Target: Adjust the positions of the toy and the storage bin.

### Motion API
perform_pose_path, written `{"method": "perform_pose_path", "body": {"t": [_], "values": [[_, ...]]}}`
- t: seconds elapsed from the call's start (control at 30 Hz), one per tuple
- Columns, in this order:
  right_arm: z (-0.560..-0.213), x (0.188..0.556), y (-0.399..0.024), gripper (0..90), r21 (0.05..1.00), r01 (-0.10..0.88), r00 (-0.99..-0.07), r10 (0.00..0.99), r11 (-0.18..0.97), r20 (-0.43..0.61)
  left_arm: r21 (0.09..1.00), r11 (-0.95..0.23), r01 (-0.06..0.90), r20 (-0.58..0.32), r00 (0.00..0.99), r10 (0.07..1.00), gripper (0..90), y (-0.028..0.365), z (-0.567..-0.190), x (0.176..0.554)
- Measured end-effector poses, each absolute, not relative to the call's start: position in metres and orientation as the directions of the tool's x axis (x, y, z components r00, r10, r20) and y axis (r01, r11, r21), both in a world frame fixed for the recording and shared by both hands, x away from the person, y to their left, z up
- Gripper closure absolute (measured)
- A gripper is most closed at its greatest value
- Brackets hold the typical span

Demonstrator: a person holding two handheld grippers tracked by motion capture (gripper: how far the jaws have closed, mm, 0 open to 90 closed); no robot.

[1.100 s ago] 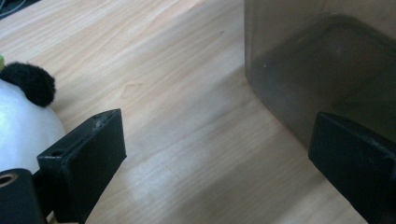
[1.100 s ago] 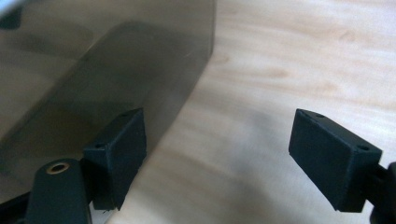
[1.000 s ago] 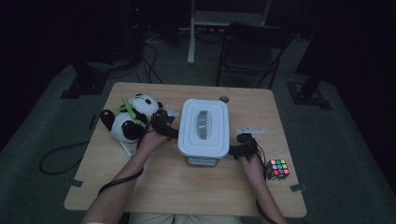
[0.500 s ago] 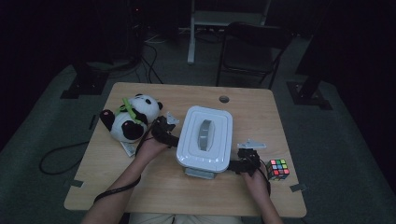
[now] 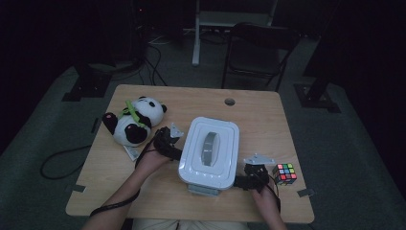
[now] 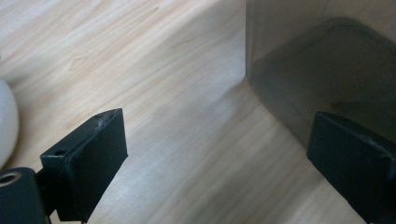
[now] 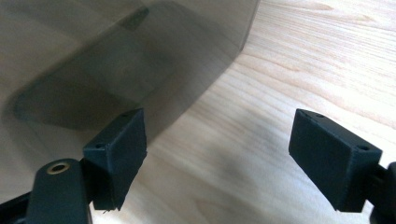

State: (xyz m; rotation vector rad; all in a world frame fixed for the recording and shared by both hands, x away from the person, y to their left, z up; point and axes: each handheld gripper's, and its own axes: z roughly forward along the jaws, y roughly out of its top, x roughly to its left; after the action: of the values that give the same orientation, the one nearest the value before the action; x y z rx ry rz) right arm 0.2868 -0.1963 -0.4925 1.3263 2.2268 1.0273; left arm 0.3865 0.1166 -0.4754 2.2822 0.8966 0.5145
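Left gripper (image 5: 178,152) and right gripper (image 5: 239,182), both jaws wide apart.

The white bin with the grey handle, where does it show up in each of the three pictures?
High view: the bin sits mid-table, between the left gripper and right gripper.
Left gripper view: its grey wall is upper right, by the right jaw.
Right gripper view: its wall is upper left.
Shared landmark: the wooden table.
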Motion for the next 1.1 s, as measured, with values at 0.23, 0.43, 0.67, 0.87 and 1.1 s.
{"method": "perform_pose_path", "body": {"t": [0.23, 0.43, 0.67, 0.87, 1.1], "values": [[-0.492, 0.276, -0.198, 14.5, 0.749, 0.580, -0.527, 0.849, 0.320, 0.045, 0.687, -0.593, 0.420, 0.147, 0.719, 0.679, 5.3, 0.120, -0.479, 0.382], [-0.502, 0.280, -0.204, 13.9, 0.749, 0.591, -0.516, 0.854, 0.299, 0.067, 0.697, -0.565, 0.441, 0.098, 0.723, 0.684, 5.3, 0.135, -0.477, 0.377], [-0.517, 0.286, -0.205, 13.9, 0.731, 0.604, -0.512, 0.857, 0.318, 0.051, 0.673, -0.563, 0.480, 0.060, 0.723, 0.688, 5.3, 0.148, -0.461, 0.361], [-0.522, 0.290, -0.209, 13.9, 0.728, 0.616, -0.495, 0.867, 0.302, 0.060, 0.695, -0.530, 0.486, 0.080, 0.681, 0.728, 5.3, 0.173, -0.444, 0.348], [-0.525, 0.291, -0.209, 13.9, 0.721, 0.624, -0.489, 0.870, 0.302, 0.058, 0.755, -0.448, 0.479, 0.097, 0.594, 0.798, 5.4, 0.210, -0.416, 0.341]]}}
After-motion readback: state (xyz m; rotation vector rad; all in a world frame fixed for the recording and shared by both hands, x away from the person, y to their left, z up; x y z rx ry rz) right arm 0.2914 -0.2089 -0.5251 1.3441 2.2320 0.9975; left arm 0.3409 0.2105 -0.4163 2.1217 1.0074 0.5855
